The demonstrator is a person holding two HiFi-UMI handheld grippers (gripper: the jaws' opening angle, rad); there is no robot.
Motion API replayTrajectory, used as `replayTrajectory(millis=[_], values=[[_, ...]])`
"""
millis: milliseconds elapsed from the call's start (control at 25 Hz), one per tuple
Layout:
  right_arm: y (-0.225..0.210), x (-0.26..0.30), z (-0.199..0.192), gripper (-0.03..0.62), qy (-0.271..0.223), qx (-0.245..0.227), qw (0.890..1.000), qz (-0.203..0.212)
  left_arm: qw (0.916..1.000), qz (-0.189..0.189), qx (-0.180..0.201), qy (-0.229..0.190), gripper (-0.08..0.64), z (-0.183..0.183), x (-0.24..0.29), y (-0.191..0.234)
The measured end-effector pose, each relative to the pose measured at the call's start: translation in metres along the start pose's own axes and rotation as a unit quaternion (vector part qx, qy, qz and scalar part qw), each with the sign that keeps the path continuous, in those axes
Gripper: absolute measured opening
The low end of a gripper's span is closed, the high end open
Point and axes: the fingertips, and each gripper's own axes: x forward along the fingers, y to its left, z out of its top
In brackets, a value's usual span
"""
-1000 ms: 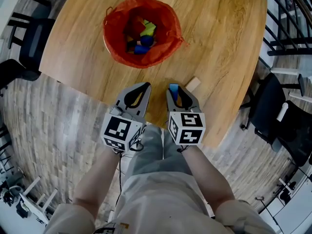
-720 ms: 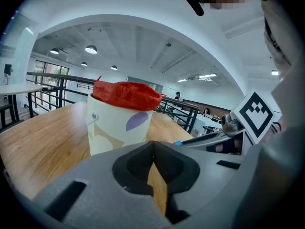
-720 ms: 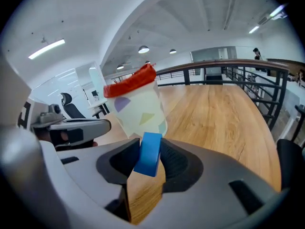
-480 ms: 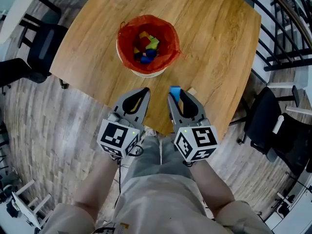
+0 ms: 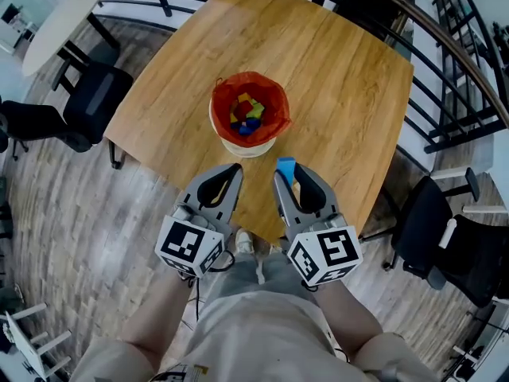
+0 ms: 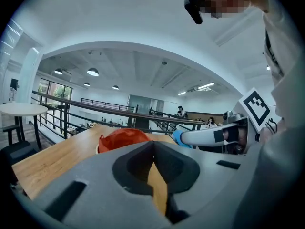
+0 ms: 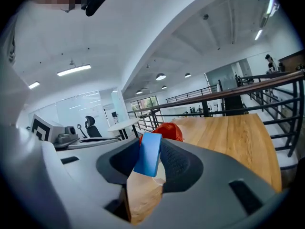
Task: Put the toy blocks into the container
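Head view, progress: several toy blocks [image 5: 246, 114] are already lying inside the container [image 5: 248, 147], a pale tub with a red liner [image 5: 275, 102] sitting mid-table [image 5: 334, 70]; one blue block [image 5: 285, 166] is riding in the right gripper [image 5: 288, 172]; no loose block is showing on the wood from here; I'm judging the job nearly done, with this piece's drop left
Head view, grippers: left gripper [image 5: 232, 170] and right gripper are hovering side by side over the near table edge; both are pointing toward the container and are clear of it
Left gripper view, jaws: tips are meeting, pressed together; nothing is sitting between them; only table wood is showing through the hollow behind the tips; so it's carrying nothing
Left gripper view, surroundings: red liner is peeking over the jaws, ahead and apart; right gripper is showing just beside, at right, with a blue bit at its tip
Right gripper view, jaws: standing partway apart, clamping the blue block by its flat sides; block is sitting nearly upright, slightly tilted, poking above the tips
Right gripper view, target: container is showing ahead, beyond the block; block isn't over the opening yet
Remaining, judged: carrying the blue block over the rim; then letting the jaws part
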Motion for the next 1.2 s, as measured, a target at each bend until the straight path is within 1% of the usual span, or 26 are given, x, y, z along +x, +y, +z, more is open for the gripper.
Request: replayTrajectory(millis=[280,520,640,840,1200], values=[[0.031,-0.026,0.037,0.144,-0.033,-0.043,0.998,0.037,0.9992,0.026,0.009,-0.028,0.012,0.027,-0.033,-0.005],[0.048,-0.049,0.043,0.144,-0.040,-0.069,0.995,0.057,0.9977,0.046,0.014,-0.048,0.012,0.041,-0.058,-0.014],[0.054,-0.059,0.052,0.144,-0.050,-0.086,0.993,0.066,0.9967,0.050,0.025,-0.059,0.012,0.052,-0.070,-0.023],[0.059,-0.066,0.065,0.144,-0.065,-0.094,0.991,0.075,0.9957,0.056,0.037,-0.064,0.012,0.060,-0.080,-0.033],[0.061,-0.066,0.067,0.144,-0.066,-0.094,0.990,0.083,0.9954,0.057,0.043,-0.064,0.012,0.064,-0.081,-0.040]])
